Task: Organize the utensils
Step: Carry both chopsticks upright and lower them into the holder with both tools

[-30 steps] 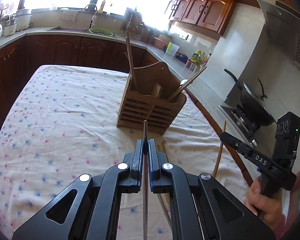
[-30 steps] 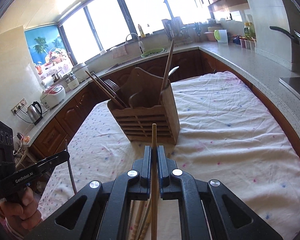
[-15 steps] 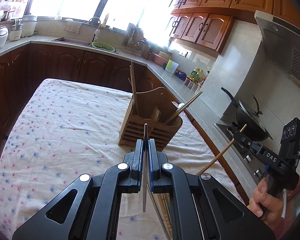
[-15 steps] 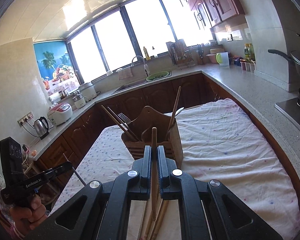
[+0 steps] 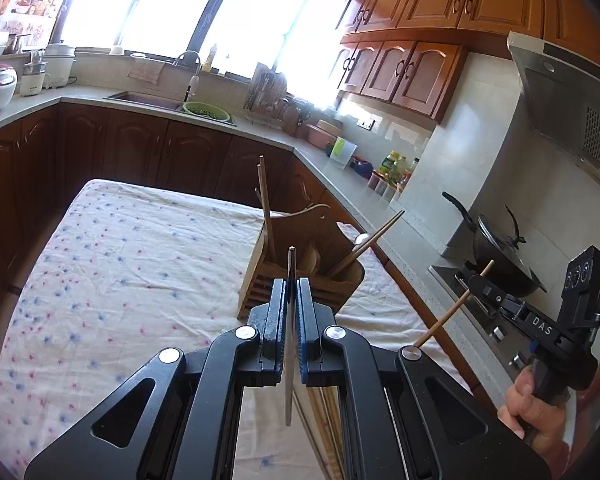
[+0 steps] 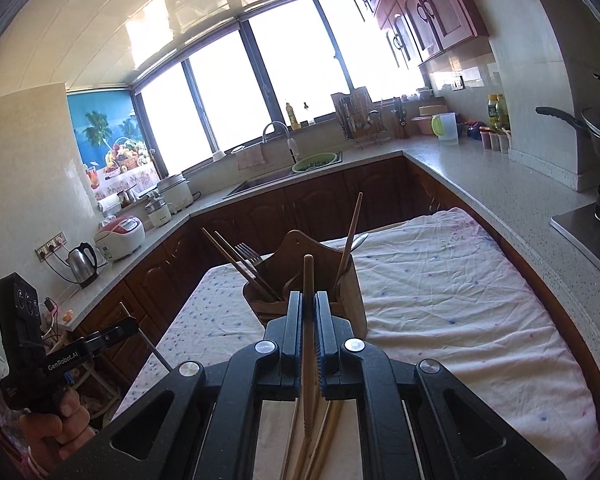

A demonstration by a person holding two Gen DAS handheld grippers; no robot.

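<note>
A wooden utensil holder point(image 5: 324, 276) point(image 6: 284, 256) stands on the flowered tablecloth, with chopsticks, a fork point(image 6: 249, 254) and a spoon sticking out. My left gripper point(image 5: 291, 286) is shut on a thin metal utensil handle point(image 5: 290, 320), held upright above the table in front of the holder. My right gripper point(image 6: 309, 300) is shut on a wooden chopstick point(image 6: 308, 280), also raised near the holder. Each gripper shows in the other's view: the right one point(image 5: 474, 280) with its chopstick, the left one point(image 6: 134, 322) with the metal piece.
Several loose chopsticks point(image 6: 324, 440) lie on the cloth below my grippers. The cloth-covered table point(image 5: 120, 272) is ringed by dark cabinets and a counter point(image 6: 500, 184). A wok point(image 5: 496, 252) sits on the stove at the right. A sink and green bowl point(image 5: 206, 110) are at the back.
Both grippers have risen and tilted up with their utensils, so the holder sits lower and farther in both views. Grips unchanged.
</note>
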